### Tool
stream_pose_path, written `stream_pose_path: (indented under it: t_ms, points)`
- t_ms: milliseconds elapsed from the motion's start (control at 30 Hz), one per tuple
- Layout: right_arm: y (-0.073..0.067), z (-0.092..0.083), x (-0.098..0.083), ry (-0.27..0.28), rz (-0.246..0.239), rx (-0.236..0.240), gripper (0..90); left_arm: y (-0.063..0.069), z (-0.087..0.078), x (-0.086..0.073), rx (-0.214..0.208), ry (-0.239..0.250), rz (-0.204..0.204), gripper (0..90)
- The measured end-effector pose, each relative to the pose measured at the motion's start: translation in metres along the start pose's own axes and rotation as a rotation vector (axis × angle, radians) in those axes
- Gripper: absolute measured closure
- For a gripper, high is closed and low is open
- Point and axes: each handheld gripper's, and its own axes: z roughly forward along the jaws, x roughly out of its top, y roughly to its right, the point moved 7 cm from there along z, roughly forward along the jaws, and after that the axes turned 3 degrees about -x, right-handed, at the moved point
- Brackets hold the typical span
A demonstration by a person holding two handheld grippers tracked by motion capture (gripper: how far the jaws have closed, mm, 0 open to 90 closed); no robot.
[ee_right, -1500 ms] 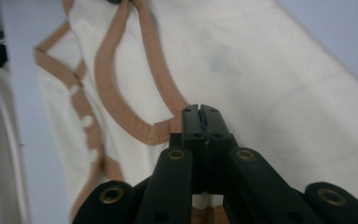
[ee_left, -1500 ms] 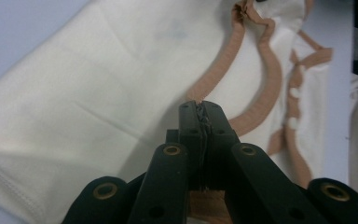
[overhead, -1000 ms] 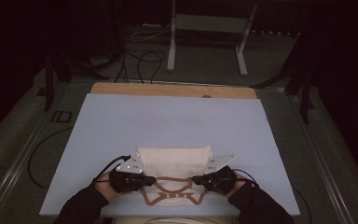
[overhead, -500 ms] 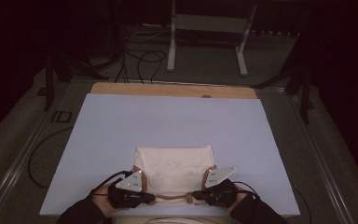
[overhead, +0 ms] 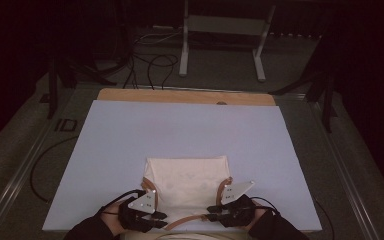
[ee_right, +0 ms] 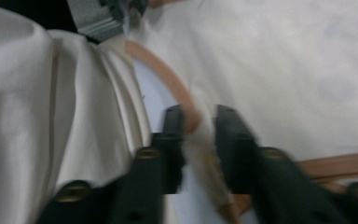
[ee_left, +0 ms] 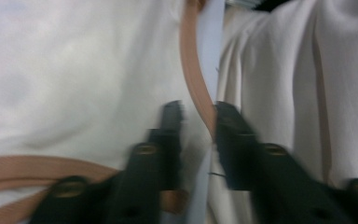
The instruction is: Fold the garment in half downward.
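A cream garment [overhead: 187,182] with tan trim [overhead: 185,221] lies on the pale blue mat [overhead: 130,135] that covers the table, at the near edge and roughly centred, with part of it hanging over that edge toward the person. It looks already folded into a compact block with a straight far edge, so most of the folding seems done. What remains, by my reading, is letting go of the near corners and perhaps one more fold or a smoothing.

The left tongs [overhead: 161,220] and right tongs [overhead: 211,215] sit at the two near corners, pointing inward at each other. Both have just been opening. In the left gripper view the left tongs [ee_left: 198,122] stand partly apart, with the tan trim [ee_left: 193,70] running between the jaws. In the right gripper view the right tongs [ee_right: 199,126] are likewise partly open around trim and cloth edge [ee_right: 200,135]. Neither pair appears to pinch any longer, though blur makes contact hard to rule out.

The folded block's long axis runs left to right across the table, and its trimmed opening faces the person.
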Motion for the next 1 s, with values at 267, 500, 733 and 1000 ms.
stream_pose_path:
  t_ms: [267, 500, 733, 1000]
  points:
    - [0.012, -0.007, 0.01, 0.048, 0.018, -0.053, 34.3, -0.014, -0.009, 0.012, 0.028, 0.07, -0.047, 30.4]
    - [0.018, -0.01, 0.02, 0.096, 0.032, -0.036, 14.8, -0.022, -0.014, 0.015, 0.046, 0.097, -0.058, 6.3]
    - [0.034, -0.014, 0.028, 0.14, 0.007, -0.082, 12.5, -0.037, -0.025, 0.019, 0.081, 0.141, -0.07, 3.8]
    - [0.06, -0.018, 0.03, 0.177, 0.041, -0.151, 11.1, -0.057, -0.029, 0.021, 0.129, 0.14, -0.1, 4.2]
